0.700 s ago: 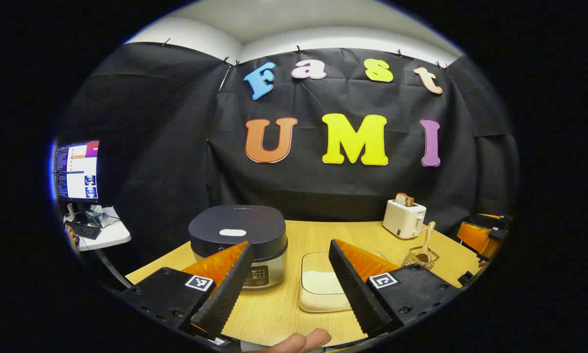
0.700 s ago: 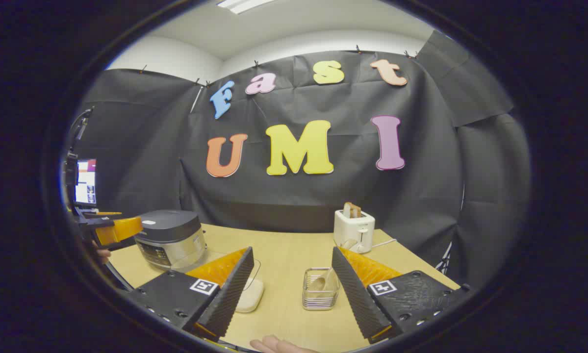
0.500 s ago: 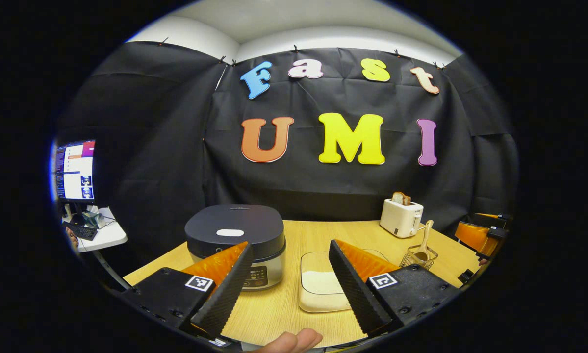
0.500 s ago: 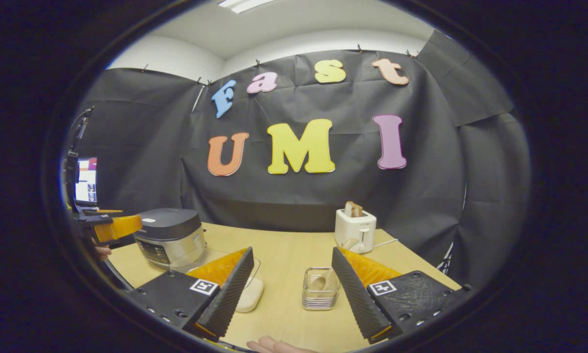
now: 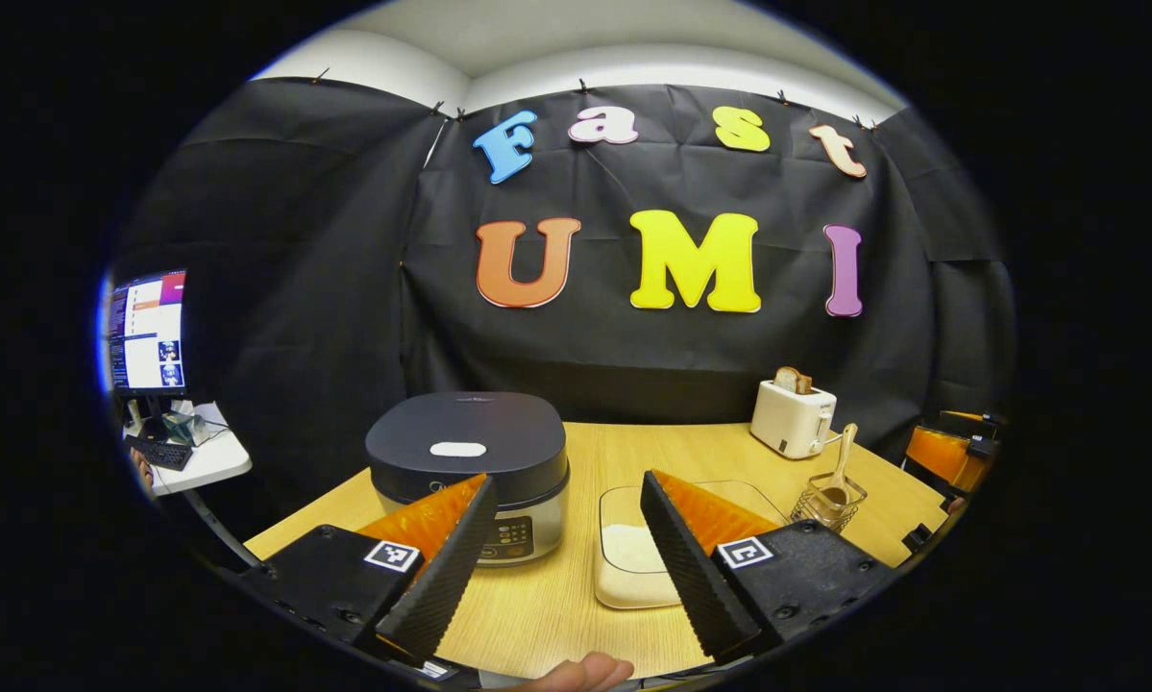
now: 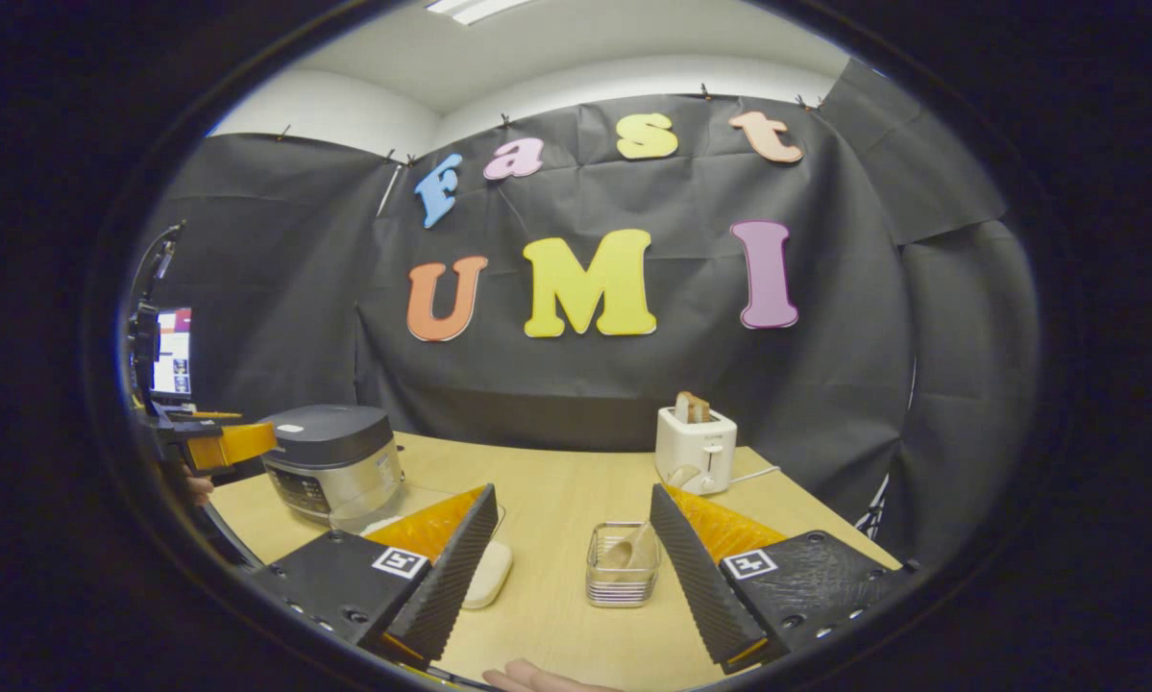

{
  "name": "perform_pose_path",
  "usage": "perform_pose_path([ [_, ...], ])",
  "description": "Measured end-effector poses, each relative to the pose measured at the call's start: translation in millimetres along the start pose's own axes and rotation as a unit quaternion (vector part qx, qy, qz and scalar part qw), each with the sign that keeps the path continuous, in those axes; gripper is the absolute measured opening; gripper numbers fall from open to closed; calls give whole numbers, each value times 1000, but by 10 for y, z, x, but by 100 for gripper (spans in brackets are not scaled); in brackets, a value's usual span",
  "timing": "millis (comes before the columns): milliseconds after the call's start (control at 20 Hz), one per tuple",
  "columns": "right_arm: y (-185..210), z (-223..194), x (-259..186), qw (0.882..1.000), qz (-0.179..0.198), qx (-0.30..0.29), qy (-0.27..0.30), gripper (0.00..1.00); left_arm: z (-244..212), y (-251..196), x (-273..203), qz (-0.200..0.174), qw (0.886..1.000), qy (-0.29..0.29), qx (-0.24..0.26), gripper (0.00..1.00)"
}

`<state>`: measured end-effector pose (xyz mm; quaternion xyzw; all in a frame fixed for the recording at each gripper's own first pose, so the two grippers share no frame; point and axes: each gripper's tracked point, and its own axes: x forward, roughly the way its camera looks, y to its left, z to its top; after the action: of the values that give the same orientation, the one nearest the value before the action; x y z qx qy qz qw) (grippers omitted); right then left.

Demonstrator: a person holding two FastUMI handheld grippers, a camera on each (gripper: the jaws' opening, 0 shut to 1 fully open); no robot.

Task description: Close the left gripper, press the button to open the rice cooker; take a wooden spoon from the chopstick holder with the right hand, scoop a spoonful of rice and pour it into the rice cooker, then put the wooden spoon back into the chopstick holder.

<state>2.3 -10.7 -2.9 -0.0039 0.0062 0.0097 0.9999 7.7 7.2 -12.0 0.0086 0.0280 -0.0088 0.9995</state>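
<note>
A dark-lidded rice cooker (image 5: pixel 467 461) stands shut on the wooden table, with a pale button (image 5: pixel 457 449) on its lid; it also sits at the left in the right gripper view (image 6: pixel 330 459). My left gripper (image 5: pixel 561 567) hovers open in front of it, nothing between its fingers. A clear rice tray (image 5: pixel 633 562) lies right of the cooker. The wire chopstick holder (image 6: pixel 622 579) holds a wooden spoon (image 6: pixel 630 551); in the left gripper view the holder (image 5: pixel 830 503) is at the right. My right gripper (image 6: pixel 566 581) is open, just short of the holder.
A white toaster (image 6: pixel 696 448) with toast stands at the table's back, also seen in the left gripper view (image 5: pixel 793 419). A monitor (image 5: pixel 145 332) on a small side table is off to the left. The table's front edge (image 5: pixel 278 527) is near the left gripper.
Both views shifted slightly: the cooker and the chopstick holder sit a little higher and nearer. Both grippers stayed open.
</note>
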Motion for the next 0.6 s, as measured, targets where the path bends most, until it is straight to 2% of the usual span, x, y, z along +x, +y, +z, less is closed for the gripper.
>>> perform_pose_path([
  [150, -16, 3, -5, 1000, -2, -5, -4, 96, -95, 63, 75, 6, 1000, 20, 10, 90],
  [450, -126, 39, 21, 1000, -9, -3, -7, 95, -5, 372, 328, 36, 999, 38, -9, 61],
  [500, -139, 34, 20, 1000, -10, -2, -8, 95, 51, 414, 384, 38, 999, 37, -8, 52],
  [550, -162, 48, 25, 1000, -13, 0, -9, 95, 88, 458, 434, 39, 998, 42, -5, 53],
  [600, -190, 52, 27, 1000, -15, 1, -10, 95, 91, 507, 491, 40, 998, 53, -4, 40],
])
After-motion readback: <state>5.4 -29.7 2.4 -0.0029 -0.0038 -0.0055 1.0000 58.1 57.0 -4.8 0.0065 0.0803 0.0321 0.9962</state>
